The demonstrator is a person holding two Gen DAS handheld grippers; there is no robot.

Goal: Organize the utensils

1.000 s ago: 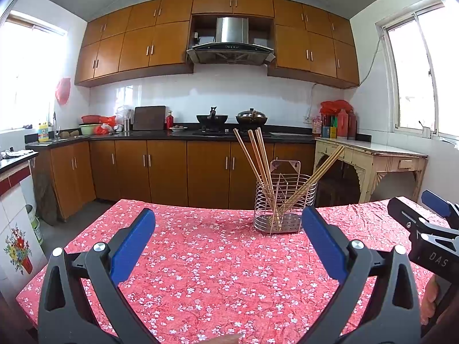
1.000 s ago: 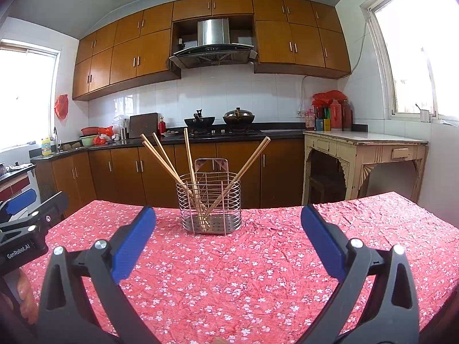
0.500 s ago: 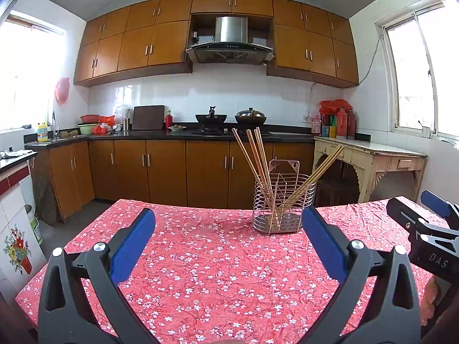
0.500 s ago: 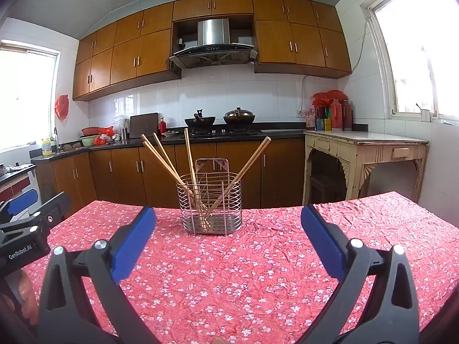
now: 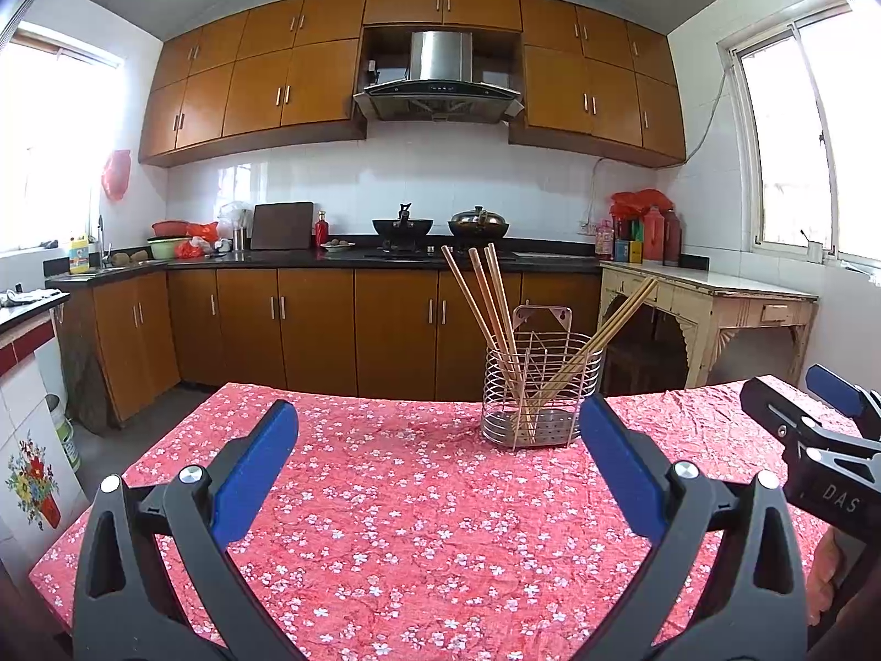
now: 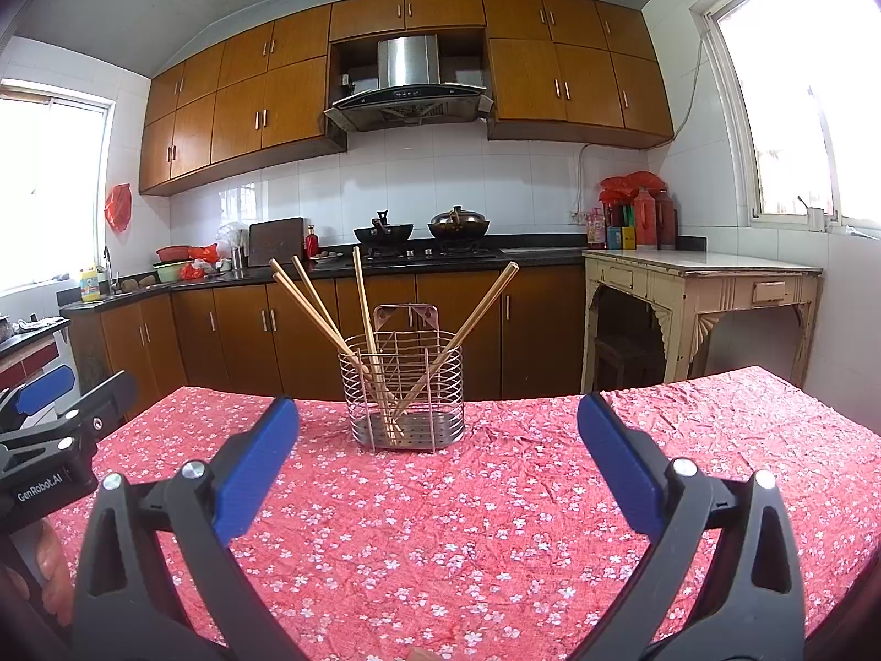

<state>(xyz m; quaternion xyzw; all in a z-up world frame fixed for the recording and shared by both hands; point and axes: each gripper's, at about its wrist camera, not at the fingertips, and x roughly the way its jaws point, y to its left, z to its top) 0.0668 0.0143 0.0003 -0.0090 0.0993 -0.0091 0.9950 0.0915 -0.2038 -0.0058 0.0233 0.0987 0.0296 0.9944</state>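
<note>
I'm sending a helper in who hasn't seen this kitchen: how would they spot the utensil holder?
Find the table with the red flowered cloth. The utensil holder is the wire metal basket standing on it. It is the only thing standing on the cloth, with wooden chopsticks leaning out of its top.

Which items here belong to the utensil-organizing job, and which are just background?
Job: chopsticks, wire utensil holder, left gripper, right gripper, both open and empty.

Background: floral tablecloth, woks, cutting board, side table.
</note>
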